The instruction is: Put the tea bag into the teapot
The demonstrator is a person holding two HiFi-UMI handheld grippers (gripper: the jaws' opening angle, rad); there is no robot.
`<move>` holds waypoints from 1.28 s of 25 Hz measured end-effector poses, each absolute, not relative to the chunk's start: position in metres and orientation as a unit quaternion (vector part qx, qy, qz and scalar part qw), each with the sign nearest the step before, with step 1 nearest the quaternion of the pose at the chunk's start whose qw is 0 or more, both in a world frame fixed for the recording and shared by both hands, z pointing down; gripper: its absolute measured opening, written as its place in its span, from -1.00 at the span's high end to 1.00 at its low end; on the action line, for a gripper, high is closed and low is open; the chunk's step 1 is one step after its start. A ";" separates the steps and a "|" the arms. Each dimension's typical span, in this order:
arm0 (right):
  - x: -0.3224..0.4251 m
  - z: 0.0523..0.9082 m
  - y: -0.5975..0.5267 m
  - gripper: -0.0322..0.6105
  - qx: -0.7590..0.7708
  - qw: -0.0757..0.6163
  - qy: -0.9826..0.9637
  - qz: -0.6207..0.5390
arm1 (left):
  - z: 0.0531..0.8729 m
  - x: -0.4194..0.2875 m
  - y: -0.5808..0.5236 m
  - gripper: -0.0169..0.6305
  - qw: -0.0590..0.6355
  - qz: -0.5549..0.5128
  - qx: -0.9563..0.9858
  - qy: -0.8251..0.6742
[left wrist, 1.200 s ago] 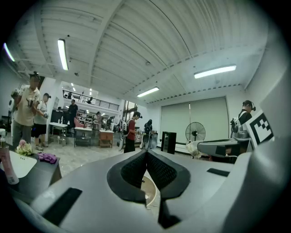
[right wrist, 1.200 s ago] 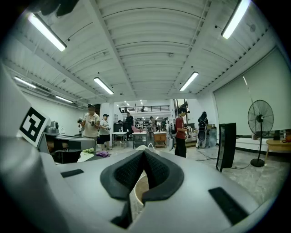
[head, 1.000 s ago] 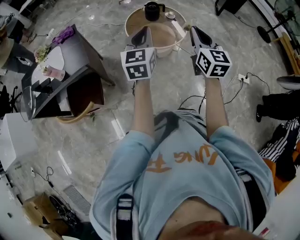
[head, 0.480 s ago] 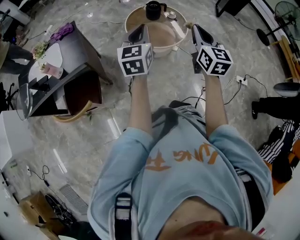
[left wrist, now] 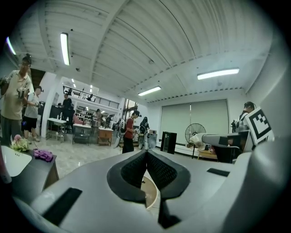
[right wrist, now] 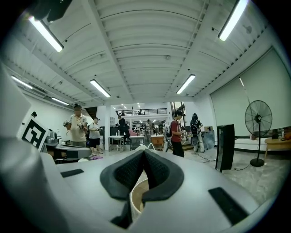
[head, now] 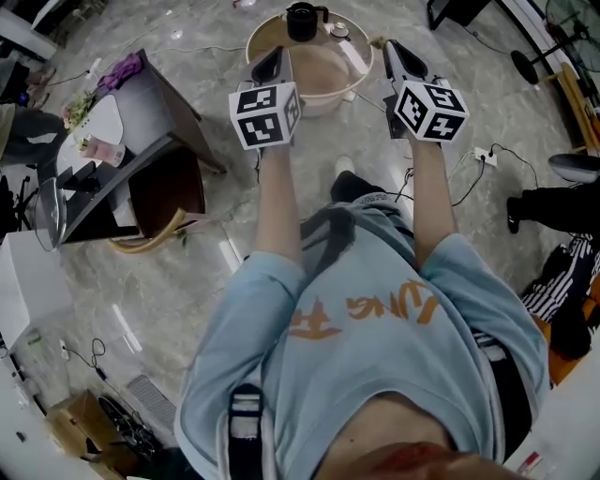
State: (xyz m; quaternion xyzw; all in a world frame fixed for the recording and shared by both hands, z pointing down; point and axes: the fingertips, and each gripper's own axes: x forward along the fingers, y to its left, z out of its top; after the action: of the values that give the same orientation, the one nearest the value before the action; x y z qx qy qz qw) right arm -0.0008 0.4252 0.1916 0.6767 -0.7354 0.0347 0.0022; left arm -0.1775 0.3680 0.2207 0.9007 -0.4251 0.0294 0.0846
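Grey marble floor runs under everything, with cables and a power strip [head: 486, 156] lying off to the person's right. Ahead of the person stands a low round table [head: 272, 23] with a pale rim, and the black teapot [head: 302, 19] sits on its far side, lid on as far as I can see. A dark side table [head: 155, 103] with flowers and a purple cloth stands off to the left.

The person in a light blue shirt [head: 356, 319] has both arms stretched forward over the near edge of the round table. The left gripper [head: 277, 54] points roughly level, its jaws pressed together with nothing between them. The right gripper [head: 390, 47] is also closed tight, and a small cream-coloured lump, the tea bag [left wrist: 196, 139], is pinched at its very tip. The bag hangs over the table's right edge, well apart from the teapot. The two grippers are held side by side with a clear gap between them.
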 end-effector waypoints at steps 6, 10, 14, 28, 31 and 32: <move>0.011 0.184 0.395 0.86 0.669 -0.028 -0.742 0.035 | 0.197 -0.170 0.340 0.87 0.052 0.026 0.903 -0.426; 0.003 0.186 0.360 0.86 0.651 -0.029 -0.758 0.026 | 0.192 -0.167 0.313 0.87 0.042 0.024 0.900 -0.433; 0.021 0.192 0.316 0.86 0.650 -0.030 -0.759 0.031 | 0.190 -0.149 0.272 0.87 0.041 0.022 0.901 -0.431; 0.159 0.258 0.097 0.86 0.663 0.032 -0.744 0.077 | 0.256 -0.049 0.047 0.87 0.120 0.000 0.878 -0.464; 0.174 0.286 0.043 0.86 0.647 0.040 -0.753 0.113 | 0.288 -0.030 0.005 0.87 0.145 0.023 0.863 -0.483; 0.177 0.298 0.026 0.86 0.642 0.041 -0.755 0.125 | 0.300 -0.024 -0.008 0.87 0.153 0.032 0.860 -0.486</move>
State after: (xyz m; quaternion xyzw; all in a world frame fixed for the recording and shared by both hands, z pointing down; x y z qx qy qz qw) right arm 0.1766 0.0256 0.2977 0.6420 -0.7553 0.1251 0.0414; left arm -0.0241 -0.0077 0.2997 0.8600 -0.4859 0.0324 0.1525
